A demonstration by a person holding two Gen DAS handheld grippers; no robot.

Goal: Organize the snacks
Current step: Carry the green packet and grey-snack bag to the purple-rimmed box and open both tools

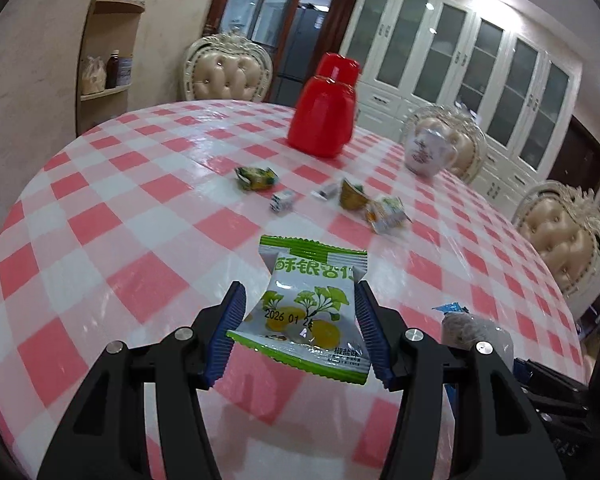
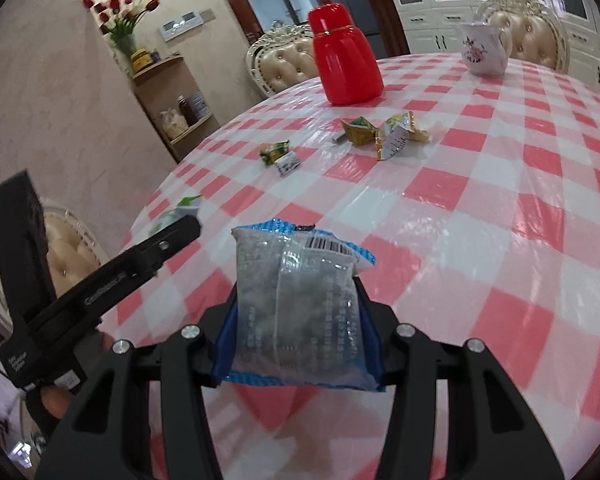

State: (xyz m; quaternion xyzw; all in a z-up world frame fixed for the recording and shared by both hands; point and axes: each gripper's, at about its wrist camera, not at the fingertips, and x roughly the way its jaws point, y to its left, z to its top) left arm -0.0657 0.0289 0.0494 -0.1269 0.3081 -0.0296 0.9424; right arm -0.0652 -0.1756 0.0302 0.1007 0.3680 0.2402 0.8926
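My left gripper (image 1: 300, 296) is shut on a green-and-white snack packet (image 1: 308, 308) with yellow fruit and a printed date, held above the near part of the round table (image 1: 100, 208). My right gripper (image 2: 298, 284) is shut on a clear packet with blue edges and a barcode (image 2: 296, 308), dark contents inside. That packet also shows at the right edge of the left wrist view (image 1: 466, 324). The left gripper's black body (image 2: 112, 280) crosses the left of the right wrist view. Several small wrapped snacks (image 1: 256, 178) (image 2: 392, 136) lie scattered mid-table.
A red thermos (image 1: 324, 108) (image 2: 346, 56) stands at the far side of the pink-checked table. A floral white teapot (image 1: 426, 152) (image 2: 484, 48) sits far right. Padded chairs (image 1: 226, 72) ring the table. A corner shelf (image 2: 168, 96) with jars is on the left wall.
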